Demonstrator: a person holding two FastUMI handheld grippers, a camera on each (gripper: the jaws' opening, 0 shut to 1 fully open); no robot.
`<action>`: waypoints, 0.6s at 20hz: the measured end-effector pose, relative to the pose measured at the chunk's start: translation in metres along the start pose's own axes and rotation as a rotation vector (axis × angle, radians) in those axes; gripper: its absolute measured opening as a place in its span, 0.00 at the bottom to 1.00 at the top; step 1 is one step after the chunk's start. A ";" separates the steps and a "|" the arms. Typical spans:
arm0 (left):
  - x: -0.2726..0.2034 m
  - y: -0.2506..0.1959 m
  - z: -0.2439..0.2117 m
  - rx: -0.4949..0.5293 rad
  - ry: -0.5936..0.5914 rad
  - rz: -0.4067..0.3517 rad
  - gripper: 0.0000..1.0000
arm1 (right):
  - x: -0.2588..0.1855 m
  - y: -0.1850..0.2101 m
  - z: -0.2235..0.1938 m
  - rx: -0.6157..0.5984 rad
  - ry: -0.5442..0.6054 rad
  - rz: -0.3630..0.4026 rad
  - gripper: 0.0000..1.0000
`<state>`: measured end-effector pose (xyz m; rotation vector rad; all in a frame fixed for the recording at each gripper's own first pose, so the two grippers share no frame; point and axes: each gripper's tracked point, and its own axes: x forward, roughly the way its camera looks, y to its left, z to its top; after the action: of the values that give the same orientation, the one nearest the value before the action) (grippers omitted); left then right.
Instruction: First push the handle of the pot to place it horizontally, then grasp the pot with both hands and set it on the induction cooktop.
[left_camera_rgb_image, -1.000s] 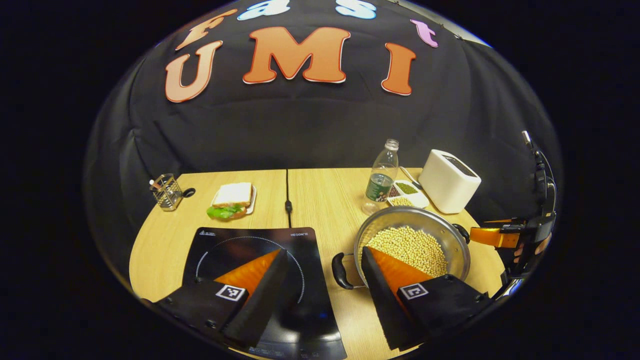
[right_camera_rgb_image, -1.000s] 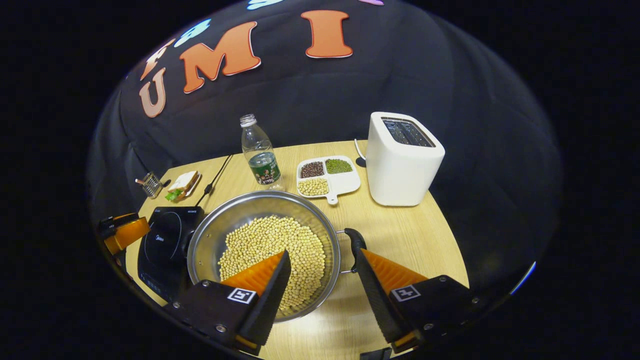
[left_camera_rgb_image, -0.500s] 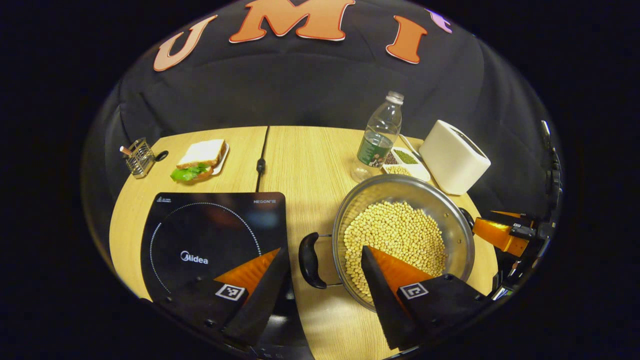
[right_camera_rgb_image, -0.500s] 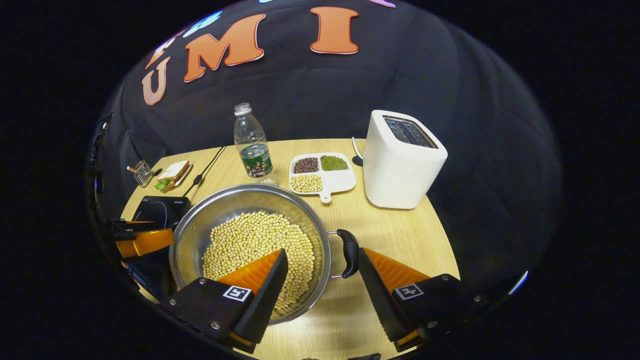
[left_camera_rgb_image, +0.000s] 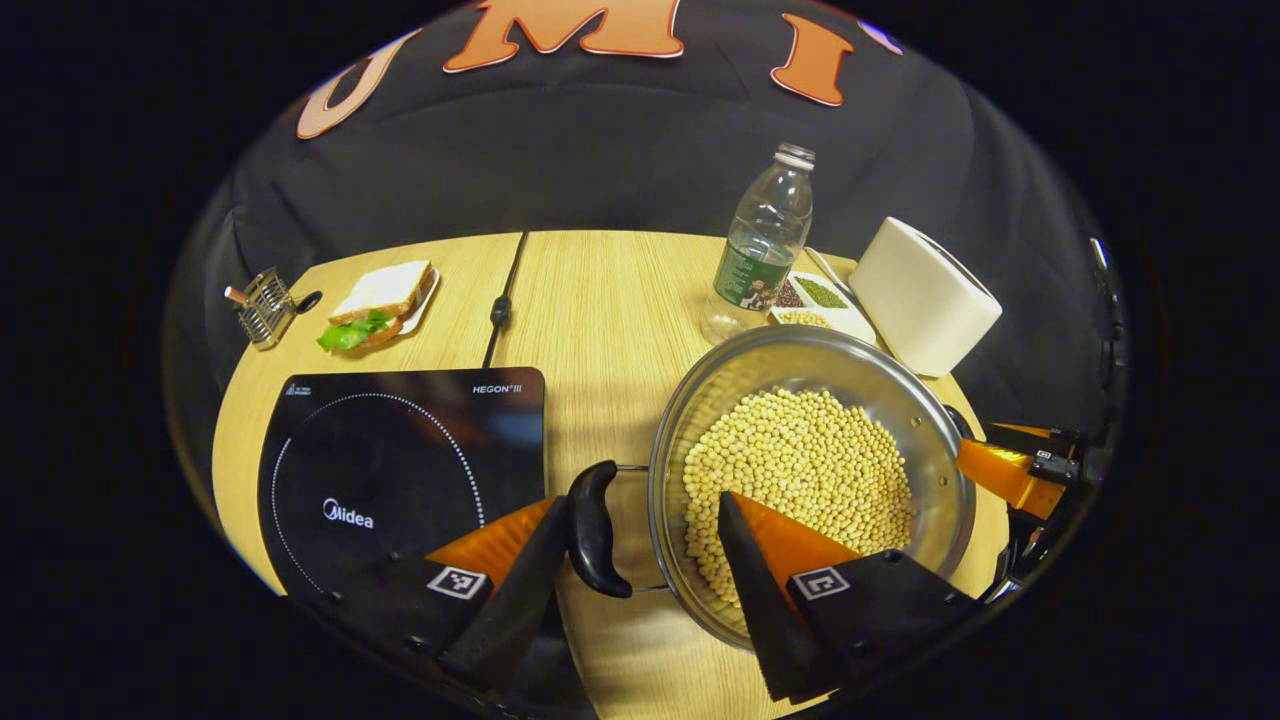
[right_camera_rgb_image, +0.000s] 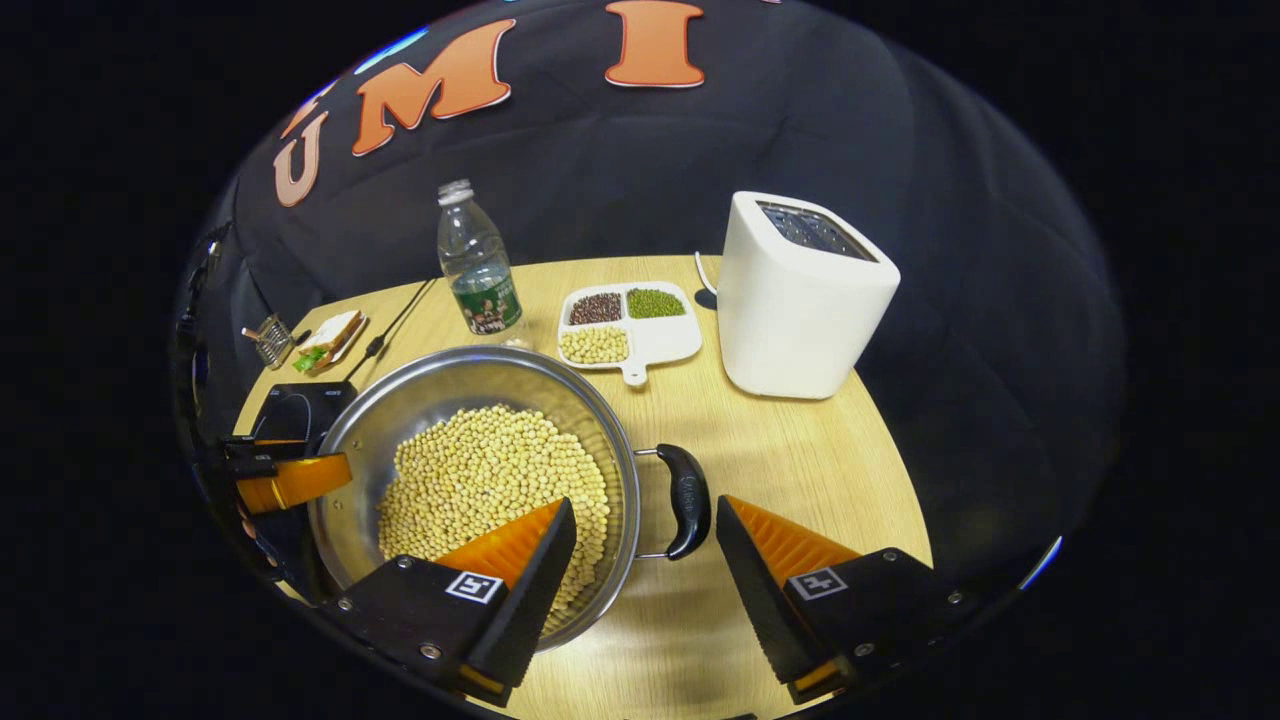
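A steel pot (left_camera_rgb_image: 690, 400) full of pale beans stands on the wooden table, just right of the black induction cooktop (left_camera_rgb_image: 400, 450). Its black left handle (left_camera_rgb_image: 595, 530) lies between the fingers of my left gripper (left_camera_rgb_image: 645, 505), close to the left finger; the right finger hangs over the beans. That gripper is open. In the right gripper view the pot (right_camera_rgb_image: 450, 365) shows its right handle (right_camera_rgb_image: 685, 500) between the fingers of my right gripper (right_camera_rgb_image: 645, 508), which is open too, its left finger over the beans. Each view shows the other gripper beyond the pot's far side.
Behind the pot stand a plastic bottle (left_camera_rgb_image: 762, 245), a divided dish of beans (right_camera_rgb_image: 630, 325) and a white toaster (right_camera_rgb_image: 800, 295). A sandwich on a plate (left_camera_rgb_image: 380, 300), a wire holder (left_camera_rgb_image: 262, 305) and a black cable (left_camera_rgb_image: 500, 300) lie at the back left.
Both grippers have come forward and down to the pot. Each handle, earlier ahead of the fingertips, now lies between the open fingers. The pot has not moved.
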<state>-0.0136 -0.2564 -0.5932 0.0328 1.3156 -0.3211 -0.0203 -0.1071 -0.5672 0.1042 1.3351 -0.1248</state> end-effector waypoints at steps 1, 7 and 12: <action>0.005 0.000 -0.001 0.001 -0.006 -0.001 0.95 | 0.004 -0.002 -0.004 0.003 0.009 -0.009 0.89; 0.027 -0.002 0.006 0.023 -0.059 0.010 0.89 | 0.022 -0.010 -0.013 0.003 0.036 -0.045 0.86; 0.048 -0.004 -0.003 0.041 -0.043 0.032 0.83 | 0.034 -0.019 -0.016 -0.019 0.040 -0.086 0.73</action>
<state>-0.0069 -0.2699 -0.6393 0.0806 1.2643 -0.3201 -0.0306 -0.1242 -0.6044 0.0331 1.3812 -0.1835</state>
